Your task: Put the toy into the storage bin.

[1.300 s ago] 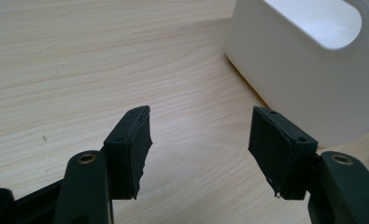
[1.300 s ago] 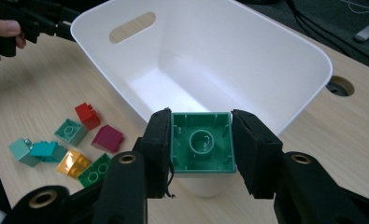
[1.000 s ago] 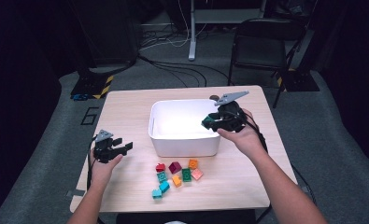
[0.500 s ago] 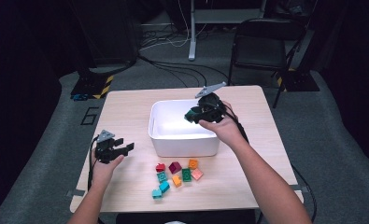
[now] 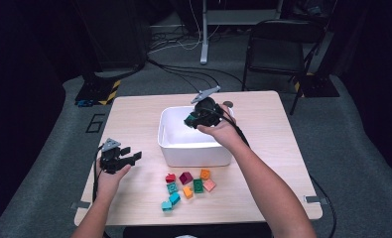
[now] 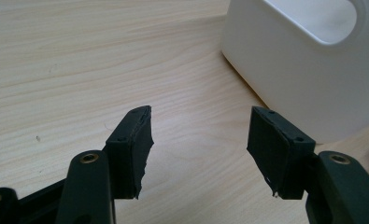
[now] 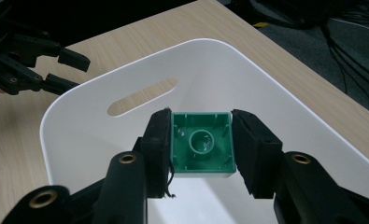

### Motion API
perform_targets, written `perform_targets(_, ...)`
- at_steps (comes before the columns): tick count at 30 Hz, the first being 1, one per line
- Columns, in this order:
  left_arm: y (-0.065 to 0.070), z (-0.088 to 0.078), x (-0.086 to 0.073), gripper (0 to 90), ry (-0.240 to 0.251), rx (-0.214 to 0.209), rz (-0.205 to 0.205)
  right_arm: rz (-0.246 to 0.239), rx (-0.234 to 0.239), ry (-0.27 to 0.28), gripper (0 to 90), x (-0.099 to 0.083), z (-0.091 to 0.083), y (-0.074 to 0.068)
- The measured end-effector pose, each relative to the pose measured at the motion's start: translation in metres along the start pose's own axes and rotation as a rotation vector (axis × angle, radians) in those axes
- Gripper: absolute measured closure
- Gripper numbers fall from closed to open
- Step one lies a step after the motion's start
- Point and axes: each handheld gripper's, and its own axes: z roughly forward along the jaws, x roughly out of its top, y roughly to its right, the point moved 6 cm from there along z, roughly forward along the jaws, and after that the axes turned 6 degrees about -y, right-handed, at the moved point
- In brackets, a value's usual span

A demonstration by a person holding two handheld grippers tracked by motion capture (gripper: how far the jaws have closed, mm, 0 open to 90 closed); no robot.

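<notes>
In the high view, one white bin (image 5: 193, 148) and eight loose bricks (image 5: 188, 186) are counted on the table (image 5: 134, 114). In the left gripper view, the left claw (image 6: 198, 140) is seen apart, holding nothing. In the right gripper view, one green brick (image 7: 202, 142), square with a hollow underside, is clamped in the right claw (image 7: 201, 149) above the bin.

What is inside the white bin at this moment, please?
No brick shows on the white bin's visible floor; the right gripper holds a green brick above it, hiding the floor beneath.
</notes>
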Motion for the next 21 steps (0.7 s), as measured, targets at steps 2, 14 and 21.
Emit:
perform_targets(2,0.000,0.000,0.000,39.7,0.000,-0.001,0.000,-0.003,0.008,-0.009,58.6,0.001,0.007,0.002)
perform_targets(14,0.000,0.001,0.000,39.7,0.001,-0.006,-0.002,0.021,0.003,-0.028,58.6,-0.002,0.044,0.019)
perform_targets(21,0.000,0.001,0.000,39.7,0.003,-0.007,-0.001,0.033,-0.005,-0.060,58.6,-0.009,0.060,0.027)
